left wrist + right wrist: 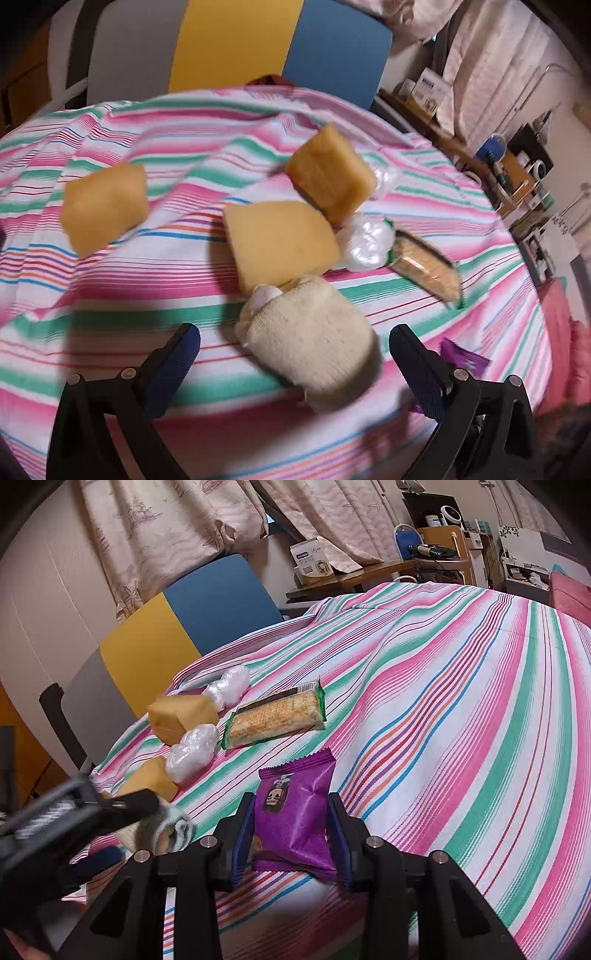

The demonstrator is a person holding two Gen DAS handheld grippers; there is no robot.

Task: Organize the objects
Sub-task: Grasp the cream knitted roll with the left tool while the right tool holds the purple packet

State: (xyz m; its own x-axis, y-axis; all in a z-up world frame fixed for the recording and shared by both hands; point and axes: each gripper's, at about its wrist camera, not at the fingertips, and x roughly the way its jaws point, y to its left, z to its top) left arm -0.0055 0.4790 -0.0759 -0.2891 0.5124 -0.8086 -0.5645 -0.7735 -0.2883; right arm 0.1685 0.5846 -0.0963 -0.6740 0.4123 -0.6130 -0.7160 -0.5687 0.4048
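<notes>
1. The right gripper is clamped on a purple packet just over the striped cloth.
2. The left gripper stands apart, hovering over a sock bundle near three sponges.

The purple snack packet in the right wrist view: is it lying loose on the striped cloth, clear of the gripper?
No, the purple snack packet sits clamped between the right gripper fingers.

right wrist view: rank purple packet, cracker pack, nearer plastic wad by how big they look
1. purple packet, though it sits closest to the camera, so its lead is unsure
2. cracker pack
3. nearer plastic wad
</notes>
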